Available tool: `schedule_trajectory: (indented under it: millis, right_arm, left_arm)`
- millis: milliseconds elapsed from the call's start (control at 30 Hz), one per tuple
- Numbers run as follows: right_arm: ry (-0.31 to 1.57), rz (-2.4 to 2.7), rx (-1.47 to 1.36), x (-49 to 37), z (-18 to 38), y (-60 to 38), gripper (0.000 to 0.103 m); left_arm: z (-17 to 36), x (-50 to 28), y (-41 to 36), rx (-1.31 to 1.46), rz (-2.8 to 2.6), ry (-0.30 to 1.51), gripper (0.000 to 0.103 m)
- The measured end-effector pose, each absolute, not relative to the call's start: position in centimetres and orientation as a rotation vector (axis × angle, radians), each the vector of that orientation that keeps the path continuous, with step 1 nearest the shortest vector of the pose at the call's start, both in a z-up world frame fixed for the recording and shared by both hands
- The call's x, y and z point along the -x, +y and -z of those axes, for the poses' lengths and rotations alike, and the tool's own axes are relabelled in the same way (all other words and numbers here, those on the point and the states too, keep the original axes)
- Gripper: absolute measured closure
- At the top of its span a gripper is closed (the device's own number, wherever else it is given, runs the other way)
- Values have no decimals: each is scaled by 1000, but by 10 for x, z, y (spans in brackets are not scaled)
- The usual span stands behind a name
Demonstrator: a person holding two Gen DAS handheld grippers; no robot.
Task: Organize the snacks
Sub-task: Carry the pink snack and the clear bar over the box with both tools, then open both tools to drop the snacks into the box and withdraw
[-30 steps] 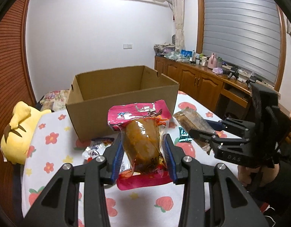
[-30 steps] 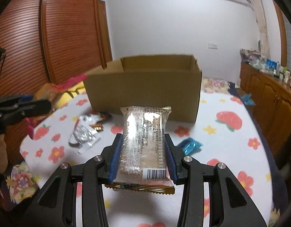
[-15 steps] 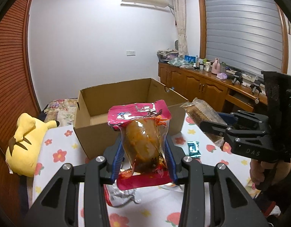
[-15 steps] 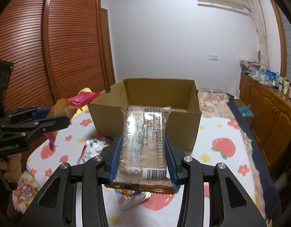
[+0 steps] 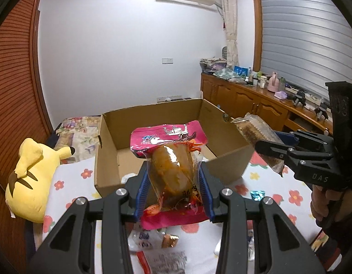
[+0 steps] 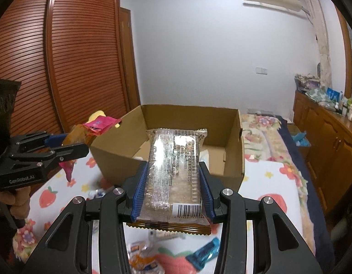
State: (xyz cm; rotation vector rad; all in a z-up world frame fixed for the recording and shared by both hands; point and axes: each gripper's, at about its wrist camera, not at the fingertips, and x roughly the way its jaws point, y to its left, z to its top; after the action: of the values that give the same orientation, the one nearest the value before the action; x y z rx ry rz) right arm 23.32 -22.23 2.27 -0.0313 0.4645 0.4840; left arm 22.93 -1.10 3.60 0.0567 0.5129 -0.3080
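We read "DAS" on the right tongs (image 5: 267,147) and "GenRobot.AI" on the left tongs (image 6: 81,148)

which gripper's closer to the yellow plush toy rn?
Left. The left gripper, shut on the pink snack pack, is on the plush toy's side of the cardboard box. The right gripper, holding the clear-wrapped bar, is beyond it, at the opposite side.

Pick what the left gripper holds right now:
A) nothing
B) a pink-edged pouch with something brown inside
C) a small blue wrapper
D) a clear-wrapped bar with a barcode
B: the left gripper is clamped on the pink-edged pouch; the barcoded bar sits in the right gripper.
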Motion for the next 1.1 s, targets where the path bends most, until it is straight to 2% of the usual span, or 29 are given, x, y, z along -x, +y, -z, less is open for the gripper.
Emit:
schedule_trajectory:
  millis: [533, 1100]
  right_arm:
    - [550, -512, 79, -301, -18, -204, 60]
    - [701, -498, 72, -347, 2, -198, 60]
  left_arm:
    - [-23, -305, -11, -82, 235, 608, 63]
    - [-12, -330, -12, -79, 233, 648, 62]
